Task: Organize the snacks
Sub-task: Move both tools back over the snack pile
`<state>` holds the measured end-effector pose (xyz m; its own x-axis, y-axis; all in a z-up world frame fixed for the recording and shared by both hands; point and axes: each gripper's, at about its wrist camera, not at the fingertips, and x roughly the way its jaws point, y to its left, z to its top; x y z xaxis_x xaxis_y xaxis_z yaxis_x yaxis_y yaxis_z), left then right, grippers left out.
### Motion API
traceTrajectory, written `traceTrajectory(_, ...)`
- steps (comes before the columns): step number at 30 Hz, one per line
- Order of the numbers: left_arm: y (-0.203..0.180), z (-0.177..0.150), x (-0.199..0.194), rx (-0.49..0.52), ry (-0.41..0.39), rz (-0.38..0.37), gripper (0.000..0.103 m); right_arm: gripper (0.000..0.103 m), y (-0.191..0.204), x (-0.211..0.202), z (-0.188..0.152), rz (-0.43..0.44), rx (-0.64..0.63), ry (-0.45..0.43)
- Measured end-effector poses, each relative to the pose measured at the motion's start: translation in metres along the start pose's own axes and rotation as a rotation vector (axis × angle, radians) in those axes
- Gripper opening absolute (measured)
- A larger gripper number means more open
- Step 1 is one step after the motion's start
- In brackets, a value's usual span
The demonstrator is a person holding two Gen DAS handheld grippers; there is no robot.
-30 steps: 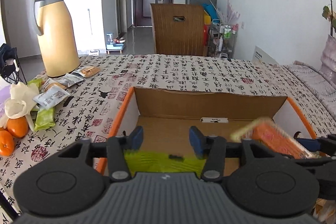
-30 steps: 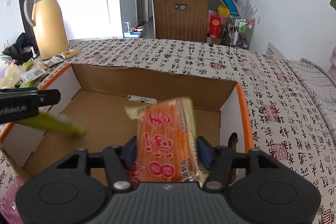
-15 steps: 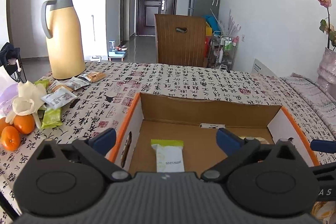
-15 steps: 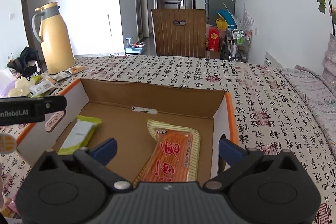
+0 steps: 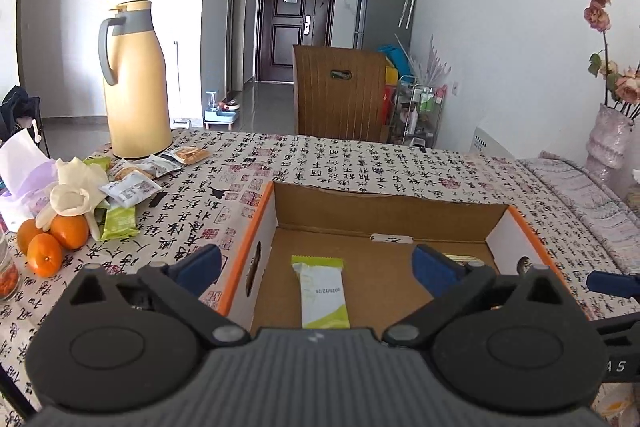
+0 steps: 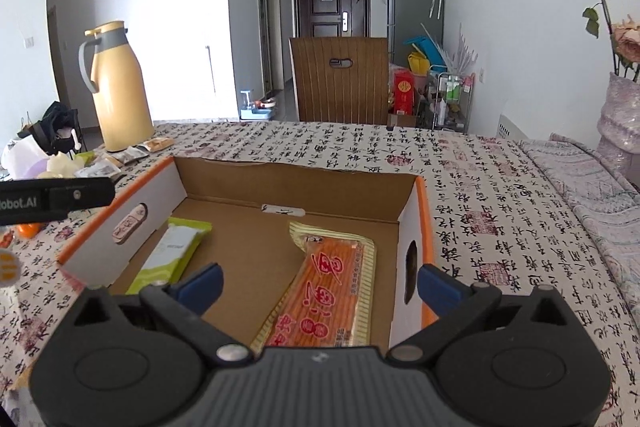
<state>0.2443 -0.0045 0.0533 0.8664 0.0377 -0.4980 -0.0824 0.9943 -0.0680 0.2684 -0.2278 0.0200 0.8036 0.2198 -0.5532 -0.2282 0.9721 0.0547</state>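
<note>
An open cardboard box [image 5: 392,215] [image 6: 292,179] with orange edges sits on the patterned tablecloth. Inside it lie a green-and-white snack bar [image 5: 322,291] [image 6: 170,255] on the left and an orange snack packet [image 6: 328,291] on the right. My left gripper [image 5: 316,267] stands wide open above the box's near left part, nothing between its fingers. Just as wide open and empty, my right gripper [image 6: 320,283] hangs over the orange packet. More snack packets [image 5: 132,183] lie loose on the table at the left, near the jug.
A tall yellow thermos jug [image 5: 134,83] stands at the back left. Oranges [image 5: 52,243], white gloves [image 5: 72,195] and a tissue pack [image 5: 24,171] crowd the left edge. A wooden chair [image 5: 338,95] stands behind the table. A vase with flowers [image 5: 610,139] is at the right.
Both grippers opened and let go: the green bar and the orange packet now lie on the box floor. Both hands drew back and rose a little from the box.
</note>
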Motion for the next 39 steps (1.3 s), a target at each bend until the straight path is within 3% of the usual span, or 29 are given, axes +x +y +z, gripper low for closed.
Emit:
traceTrajectory(26, 0.014, -0.060, -0.102, 0.016, -0.077, -0.030, 0.103, 0.103, 0.003, -0.109, -0.073, 0.016, 0.017, -0.116)
traceTrajectory(39, 0.026, -0.109, -0.133, 0.007, -0.077, -0.060, 0.103, 0.103, 0.013, -0.137, -0.123, -0.002, 0.068, -0.124)
